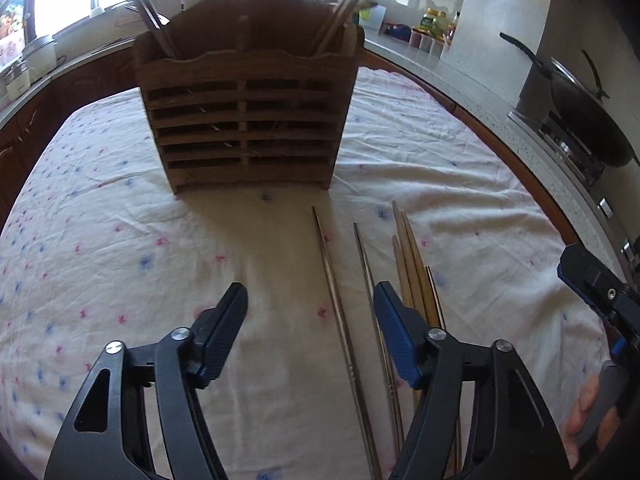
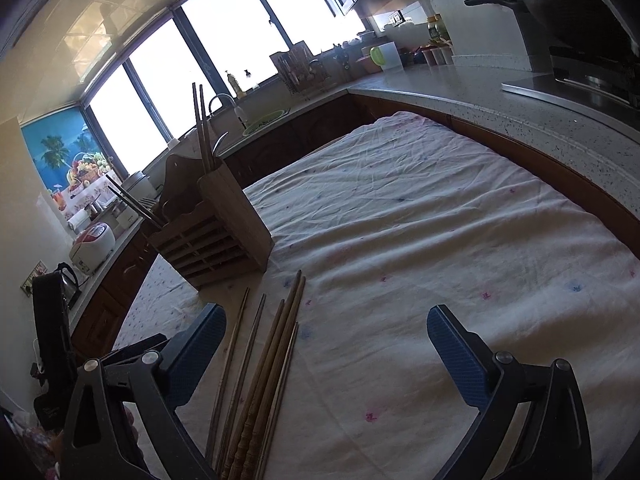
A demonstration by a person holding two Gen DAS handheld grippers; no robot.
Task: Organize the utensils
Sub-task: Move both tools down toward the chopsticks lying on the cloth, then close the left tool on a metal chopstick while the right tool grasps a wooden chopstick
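Note:
A slatted wooden utensil holder (image 1: 244, 120) (image 2: 216, 236) stands on the cloth-covered table, with metal chopsticks (image 1: 140, 4) in its left compartment and wooden chopsticks (image 1: 352, 0) in its right. Two loose metal chopsticks (image 1: 328, 264) (image 2: 236, 332) and several wooden chopsticks (image 1: 408, 252) (image 2: 280, 336) lie side by side on the cloth in front of it. My left gripper (image 1: 311, 292) hangs low over them, open; one metal chopstick runs between its fingers untouched, the other passes by the right finger. My right gripper (image 2: 326, 314) is open wide, with the wooden chopsticks inside its span near the left finger.
The white flower-print tablecloth (image 1: 100, 240) covers the table. A speckled counter (image 2: 500, 92) wraps around the far and right sides, with a wok on a stove (image 1: 584, 108) at the right. A sink (image 2: 264, 120), rice cooker (image 2: 94, 240) and kettle (image 2: 68, 280) line the window side.

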